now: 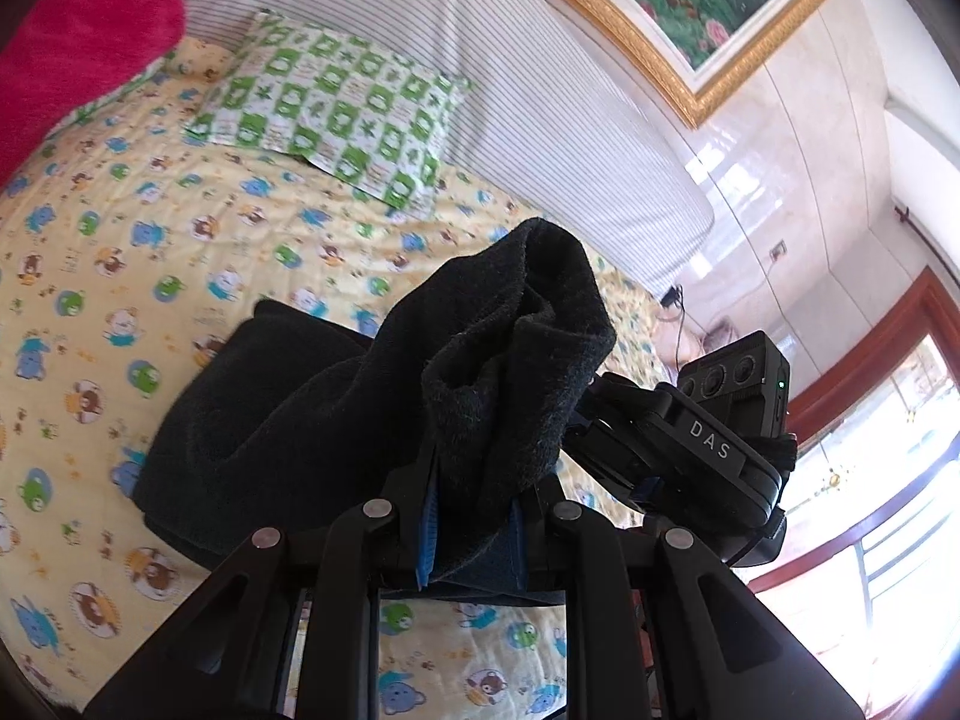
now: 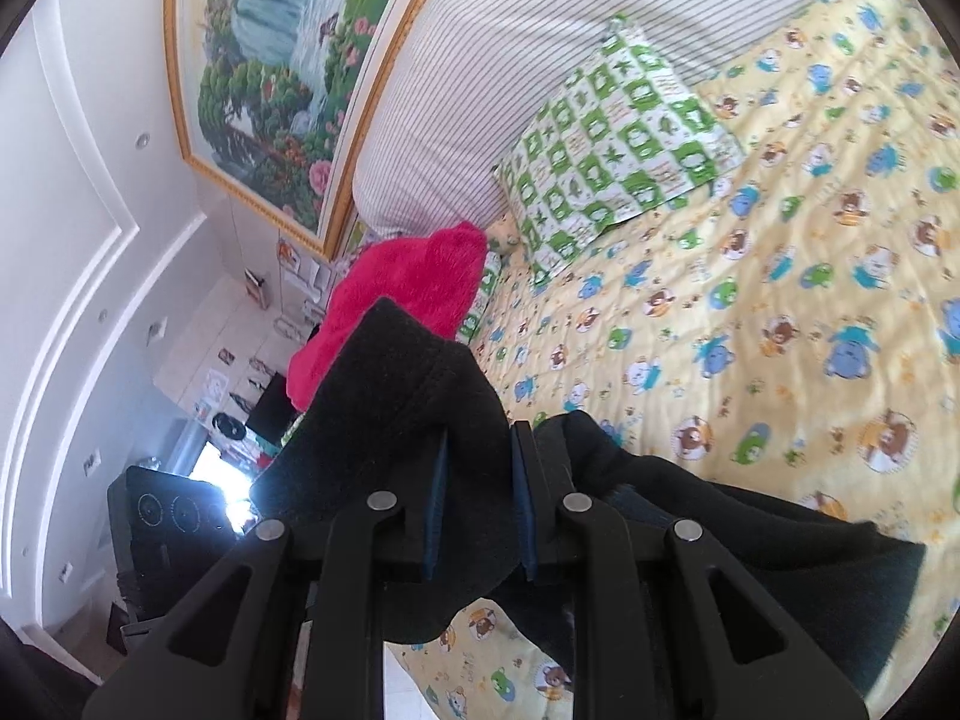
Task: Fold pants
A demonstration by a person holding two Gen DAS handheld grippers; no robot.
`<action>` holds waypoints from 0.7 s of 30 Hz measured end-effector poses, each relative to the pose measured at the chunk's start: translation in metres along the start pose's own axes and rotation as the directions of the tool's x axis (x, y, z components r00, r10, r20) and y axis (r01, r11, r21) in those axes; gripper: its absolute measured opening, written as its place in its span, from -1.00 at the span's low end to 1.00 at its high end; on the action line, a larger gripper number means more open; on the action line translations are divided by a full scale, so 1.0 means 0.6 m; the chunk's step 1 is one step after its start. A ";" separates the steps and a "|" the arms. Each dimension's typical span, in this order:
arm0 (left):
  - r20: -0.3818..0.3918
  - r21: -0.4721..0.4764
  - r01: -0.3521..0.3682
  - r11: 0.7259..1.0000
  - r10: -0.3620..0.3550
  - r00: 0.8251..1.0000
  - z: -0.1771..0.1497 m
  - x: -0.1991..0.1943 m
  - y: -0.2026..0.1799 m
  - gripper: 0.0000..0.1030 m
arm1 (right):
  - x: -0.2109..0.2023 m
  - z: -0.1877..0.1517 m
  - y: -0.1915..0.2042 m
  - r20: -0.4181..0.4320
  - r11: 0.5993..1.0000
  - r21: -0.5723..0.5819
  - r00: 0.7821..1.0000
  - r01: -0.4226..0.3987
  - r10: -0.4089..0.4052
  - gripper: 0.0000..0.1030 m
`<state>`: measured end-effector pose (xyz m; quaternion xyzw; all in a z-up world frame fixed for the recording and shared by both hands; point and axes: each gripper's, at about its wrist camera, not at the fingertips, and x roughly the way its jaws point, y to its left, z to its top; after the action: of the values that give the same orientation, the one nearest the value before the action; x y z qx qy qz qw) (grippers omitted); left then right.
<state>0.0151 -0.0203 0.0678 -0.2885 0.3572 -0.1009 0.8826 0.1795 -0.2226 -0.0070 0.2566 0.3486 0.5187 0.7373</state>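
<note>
— Jaws, left wrist view? Nearly closed: left gripper (image 1: 471,531) clamped on black pants (image 1: 336,420), bunched at twelve o'clock, trailing to nine over bed (image 1: 120,252).

— Right wrist view? Likewise: right gripper (image 2: 477,516) pinching pants (image 2: 408,408), draped toward four o'clock.

Yellow cartoon-print bedsheet (image 1: 180,228). Green-checked pillow (image 1: 336,108) lies on it against striped headboard cushion (image 1: 480,60). Pink blanket (image 2: 408,288) beside pillow. Gold-framed landscape painting (image 2: 264,60) above cushion.

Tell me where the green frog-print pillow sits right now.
The green frog-print pillow lies at the head of the bed, against the striped bolster, with the pink blanket to its left in the left wrist view.
</note>
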 end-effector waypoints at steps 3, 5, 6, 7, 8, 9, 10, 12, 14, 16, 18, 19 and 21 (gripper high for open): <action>-0.024 0.006 0.011 1.000 -0.011 1.000 -0.007 0.020 -0.012 -0.65 | -0.019 -0.001 -0.020 0.021 1.000 0.025 1.000 0.004 -0.004 -0.57; -0.037 0.021 0.008 1.000 -0.008 0.999 -0.014 0.033 -0.023 -0.65 | -0.031 -0.004 -0.032 0.033 0.999 0.036 0.999 0.005 -0.007 -0.57; -0.043 0.028 0.005 1.000 -0.004 0.999 -0.017 0.038 -0.026 -0.65 | -0.036 -0.005 -0.037 0.037 0.999 0.041 0.999 0.008 -0.009 -0.57; -0.050 0.036 0.000 0.999 0.001 0.999 -0.019 0.044 -0.030 -0.65 | -0.039 -0.006 -0.041 0.040 0.999 0.044 0.999 0.010 -0.012 -0.57; -0.056 0.043 -0.005 0.999 0.007 0.998 -0.022 0.051 -0.034 -0.65 | -0.042 -0.008 -0.048 0.043 0.999 0.050 0.999 0.015 -0.017 -0.57; -0.063 0.048 -0.008 0.999 0.011 0.998 -0.025 0.058 -0.036 -0.65 | -0.045 -0.009 -0.054 0.045 0.998 0.055 0.999 0.018 -0.021 -0.57; -0.071 0.050 -0.008 0.999 0.011 0.997 -0.027 0.063 -0.038 -0.65 | -0.048 -0.011 -0.059 0.047 0.998 0.059 0.999 0.023 -0.025 -0.57; -0.086 0.050 -0.001 0.999 0.005 0.996 -0.031 0.072 -0.040 -0.65 | -0.055 -0.016 -0.072 0.054 0.997 0.074 0.998 0.031 -0.035 -0.57; -0.100 0.060 -0.001 0.998 0.007 0.995 -0.034 0.081 -0.045 -0.65 | -0.062 -0.020 -0.085 0.062 0.996 0.087 0.997 0.034 -0.039 -0.57; -0.111 0.070 -0.004 0.998 0.012 0.994 -0.038 0.088 -0.050 -0.65 | -0.069 -0.023 -0.095 0.066 0.994 0.096 0.997 0.044 -0.051 -0.57; -0.121 0.081 -0.009 0.997 0.019 0.992 -0.043 0.096 -0.055 -0.65 | -0.074 -0.025 -0.099 0.066 0.994 0.093 0.996 0.061 -0.067 -0.57; -0.126 0.084 -0.010 0.996 0.020 0.992 -0.045 0.100 -0.057 -0.65 | -0.076 -0.026 -0.099 0.068 0.993 0.090 0.995 0.071 -0.077 -0.57; -0.139 0.094 -0.010 0.996 0.023 0.990 -0.049 0.109 -0.061 -0.65 | -0.082 -0.028 -0.100 0.071 0.992 0.080 0.992 0.094 -0.100 -0.58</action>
<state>0.0431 -0.0879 0.0346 -0.2364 0.4155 -0.1300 0.8686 0.1910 -0.2888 -0.0498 0.2865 0.3523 0.4585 0.7639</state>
